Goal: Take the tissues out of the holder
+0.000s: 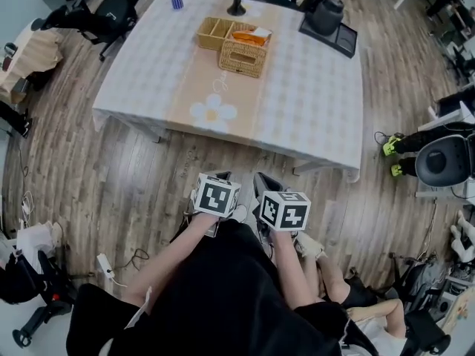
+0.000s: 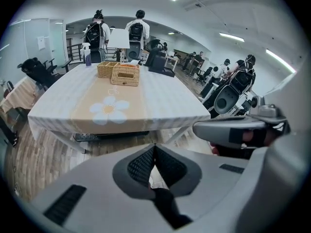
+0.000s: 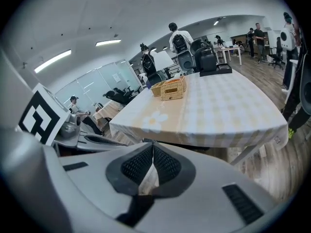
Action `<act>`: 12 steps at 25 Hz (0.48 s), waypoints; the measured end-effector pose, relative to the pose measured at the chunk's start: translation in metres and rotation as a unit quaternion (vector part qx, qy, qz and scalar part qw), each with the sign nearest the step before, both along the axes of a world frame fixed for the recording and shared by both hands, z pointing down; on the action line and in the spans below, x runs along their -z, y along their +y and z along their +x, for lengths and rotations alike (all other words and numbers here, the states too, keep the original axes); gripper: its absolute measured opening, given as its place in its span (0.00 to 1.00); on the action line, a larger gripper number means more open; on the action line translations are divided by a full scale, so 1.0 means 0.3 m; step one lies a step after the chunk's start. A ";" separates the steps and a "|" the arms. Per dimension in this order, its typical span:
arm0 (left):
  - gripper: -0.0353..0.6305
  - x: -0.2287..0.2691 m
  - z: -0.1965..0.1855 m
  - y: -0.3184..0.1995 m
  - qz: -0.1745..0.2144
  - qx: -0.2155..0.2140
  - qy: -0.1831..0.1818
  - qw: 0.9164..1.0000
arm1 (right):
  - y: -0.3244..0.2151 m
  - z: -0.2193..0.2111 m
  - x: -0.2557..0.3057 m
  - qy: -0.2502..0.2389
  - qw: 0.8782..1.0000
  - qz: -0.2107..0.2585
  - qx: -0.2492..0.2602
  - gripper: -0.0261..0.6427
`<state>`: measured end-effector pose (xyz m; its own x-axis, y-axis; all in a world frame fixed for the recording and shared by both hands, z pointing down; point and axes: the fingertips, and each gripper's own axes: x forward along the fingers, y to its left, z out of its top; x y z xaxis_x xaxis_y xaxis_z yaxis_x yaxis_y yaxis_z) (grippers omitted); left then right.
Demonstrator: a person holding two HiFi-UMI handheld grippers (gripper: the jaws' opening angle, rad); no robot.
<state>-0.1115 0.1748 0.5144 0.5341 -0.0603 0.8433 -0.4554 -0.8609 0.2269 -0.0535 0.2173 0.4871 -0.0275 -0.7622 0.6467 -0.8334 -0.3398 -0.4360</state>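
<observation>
**Head view.** The holder (image 1: 243,56), a woven basket, stands on the far half of the counter (image 1: 312,102), just beside an open wicker tray (image 1: 211,32). The tissues (image 1: 251,37) sit in the holder, with an orange-and-white top showing above the rim. The left tool (image 1: 219,178) and right tool (image 1: 265,186) are held side by side over the wooden floor, well short of the counter.

**Left gripper view.** The left tool's jaws are together at the tips with nothing between them. The holder (image 2: 125,75) is far off, and the tissues are too small to make out.

**Right gripper view.** The right tool's (image 3: 153,143) jaws are also together, with nothing in them. The holder (image 3: 173,90) shows an orange strip at its top.

**Handling (judgement).**
- The pack is probably light, soft and compressible, and its wrapper may be slick.
- The best hold is a pinch on the exposed top edge, then a straight lift.
- The light wicker holder may rise with the pack, so the other tool should steady its rim.
</observation>
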 end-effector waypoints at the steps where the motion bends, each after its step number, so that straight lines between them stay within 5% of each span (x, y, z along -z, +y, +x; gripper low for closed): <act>1: 0.05 -0.003 0.007 -0.006 -0.001 0.002 -0.002 1.000 | -0.009 0.009 -0.001 0.000 1.000 0.000 0.002 0.06; 12: 0.05 -0.009 0.180 -0.108 -0.007 -0.004 0.010 1.000 | -0.085 0.143 -0.002 0.008 1.000 -0.002 -0.005 0.06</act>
